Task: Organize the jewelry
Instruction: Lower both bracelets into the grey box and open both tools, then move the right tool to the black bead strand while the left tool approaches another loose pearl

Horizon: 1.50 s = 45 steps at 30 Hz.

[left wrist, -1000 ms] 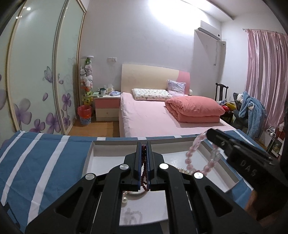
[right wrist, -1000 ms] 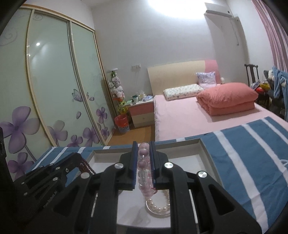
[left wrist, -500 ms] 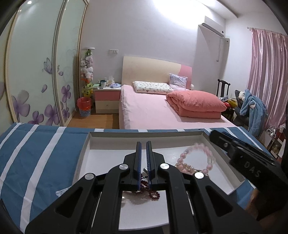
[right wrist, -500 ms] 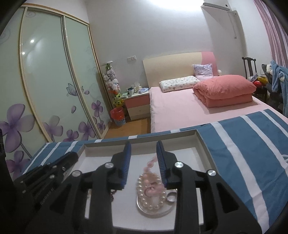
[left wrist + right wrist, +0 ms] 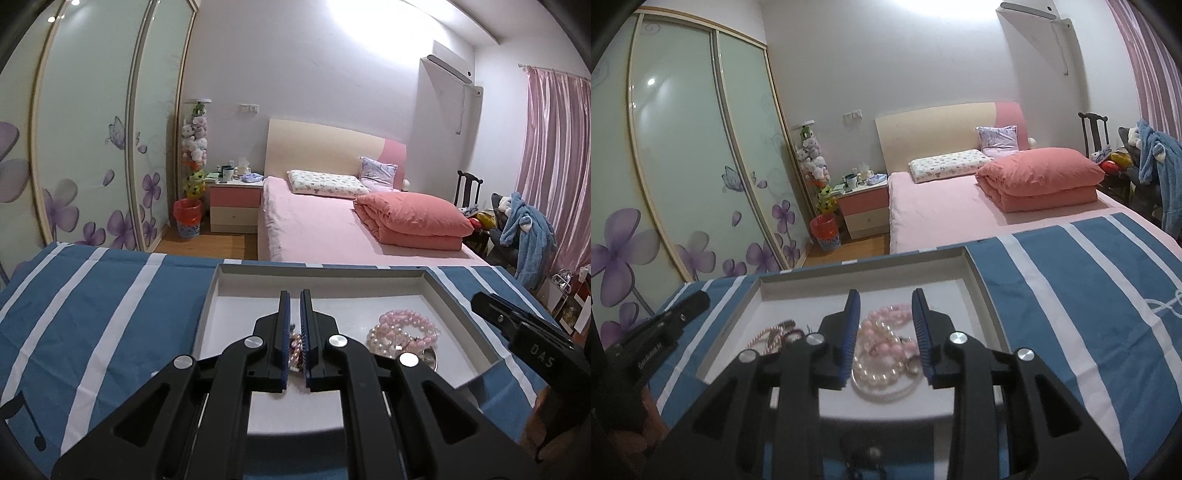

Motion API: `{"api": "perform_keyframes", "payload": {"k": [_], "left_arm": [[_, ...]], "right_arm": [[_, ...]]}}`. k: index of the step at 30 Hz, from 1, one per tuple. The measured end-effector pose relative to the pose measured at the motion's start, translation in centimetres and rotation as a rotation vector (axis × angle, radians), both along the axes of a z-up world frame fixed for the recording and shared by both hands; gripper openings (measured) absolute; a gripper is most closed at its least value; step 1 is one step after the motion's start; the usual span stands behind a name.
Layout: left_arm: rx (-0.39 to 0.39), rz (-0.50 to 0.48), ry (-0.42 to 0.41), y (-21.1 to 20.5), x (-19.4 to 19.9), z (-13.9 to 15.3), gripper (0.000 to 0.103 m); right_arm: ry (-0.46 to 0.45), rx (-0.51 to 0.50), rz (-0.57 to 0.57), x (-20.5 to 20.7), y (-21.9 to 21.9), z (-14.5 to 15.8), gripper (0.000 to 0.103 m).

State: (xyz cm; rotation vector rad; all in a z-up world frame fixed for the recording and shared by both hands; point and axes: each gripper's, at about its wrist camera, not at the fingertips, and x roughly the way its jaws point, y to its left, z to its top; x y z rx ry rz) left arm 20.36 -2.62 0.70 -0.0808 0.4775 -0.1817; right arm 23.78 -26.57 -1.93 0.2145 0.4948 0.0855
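Observation:
A shallow white tray (image 5: 321,271) (image 5: 864,264) lies on the striped cloth. My right gripper (image 5: 884,295) stands open over it. Between and below its jaws a pink bead bracelet (image 5: 886,314) (image 5: 406,323) rests on a pearl bracelet (image 5: 875,373) (image 5: 380,338), untouched by the pads. My left gripper (image 5: 294,295) is shut, with only a thin gap and nothing between its tips. Dark red beads (image 5: 295,345) show low in that gap, on the tray floor. I cannot tell whether the pads touch them. In the right wrist view that dark bracelet (image 5: 783,330) lies right of the left gripper (image 5: 701,297).
A blue and white striped cloth (image 5: 92,314) covers the table around the tray. Beyond its far edge are a pink bed (image 5: 332,229) and a floral sliding wardrobe (image 5: 74,166). A chair piled with clothes (image 5: 517,225) stands at the right.
The right gripper opened and let the pink bracelet drop onto the pearls in the tray. The left gripper brought the hanging dark bead bracelet down to the tray floor.

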Motion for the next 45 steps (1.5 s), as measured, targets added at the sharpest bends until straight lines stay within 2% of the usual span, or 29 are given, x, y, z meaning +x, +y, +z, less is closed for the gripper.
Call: {"api": "perform_keyframes", "payload": {"k": [2,6,12,17,19,21,25,29,31,35,45], "left_arm": [[0.0,0.004,0.004,0.5,-0.5,-0.1,0.007],[0.001,0.019,0.019,1.7,-1.9,-0.6,0.027],[0.0,0.038,0.039,3.5,-3.5,-1.2,0.028],[-0.003,0.057,0.046,4.3,-4.0,-1.4,0.028],[-0.004,0.058,0.046,4.5,-4.1,-1.3,0.029],[-0.003,0.057,0.044,4.4,-4.4,-1.4,0.029],[-0.001,0.042,0.045,3.9,-4.7,-1.5,0.029],[0.002,0.01,0.053,2.8,-4.8,-1.6,0.031],[0.008,-0.008,0.057,2.0,-5.0,-1.9,0.035],[0.019,-0.064,0.074,-0.2,-5.2,-2.2,0.035],[0.049,-0.266,0.14,-7.2,-5.3,-3.3,0.035]], "right_arm": [[0.018,-0.004,0.006,-0.7,-0.2,-0.3,0.03],[0.095,-0.015,0.041,-2.3,-0.4,-1.5,0.03],[0.251,-0.028,0.156,-4.4,0.7,-4.4,0.03],[0.334,-0.065,0.182,-5.1,1.9,-6.0,0.029],[0.355,-0.083,0.187,-5.1,2.2,-6.4,0.023],[0.376,-0.094,0.188,-5.0,2.3,-6.7,0.011],[0.378,-0.118,0.21,-5.6,2.6,-6.8,0.005],[0.375,-0.137,0.254,-6.7,2.5,-6.8,0.005],[0.373,-0.142,0.267,-7.4,2.1,-6.8,0.005],[0.359,-0.153,0.321,-9.0,1.6,-6.8,0.004],[0.36,-0.174,0.265,-10.5,-1.2,-6.7,0.004]]}}
